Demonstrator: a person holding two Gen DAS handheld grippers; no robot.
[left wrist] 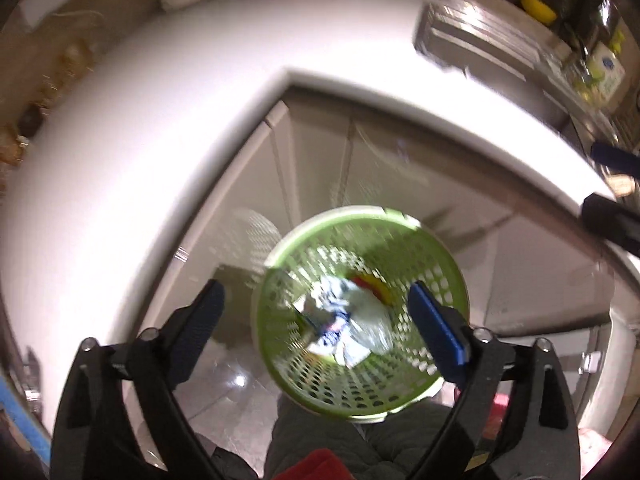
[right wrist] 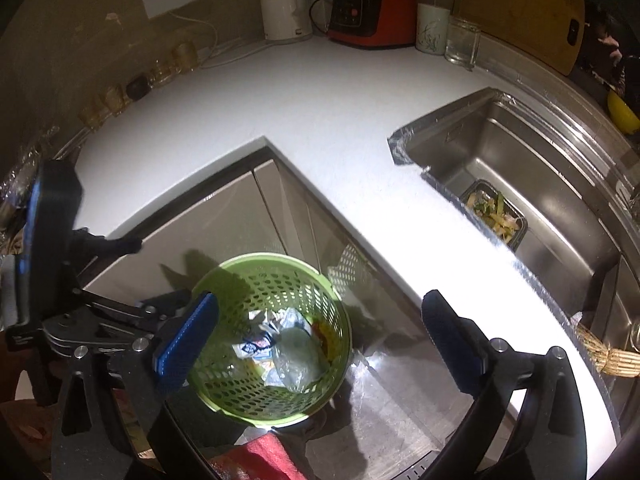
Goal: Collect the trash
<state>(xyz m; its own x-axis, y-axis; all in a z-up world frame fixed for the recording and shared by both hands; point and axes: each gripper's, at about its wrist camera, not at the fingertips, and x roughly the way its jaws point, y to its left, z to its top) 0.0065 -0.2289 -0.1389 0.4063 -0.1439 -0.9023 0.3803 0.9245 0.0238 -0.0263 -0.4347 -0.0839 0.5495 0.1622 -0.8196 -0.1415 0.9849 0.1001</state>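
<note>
A green perforated basket stands on the floor by the corner cabinets. Inside lie a crumpled clear plastic bag, a white and blue wrapper and a red and yellow piece. My left gripper hangs open above the basket with nothing between its blue pads. My right gripper is also open over the basket and holds nothing. In the right wrist view the left gripper's body shows at the left edge.
A white L-shaped counter wraps around the basket. A steel sink holds a black tray of food scraps. A kettle, a red appliance, cups and a cutting board line the back wall. A person's legs stand below.
</note>
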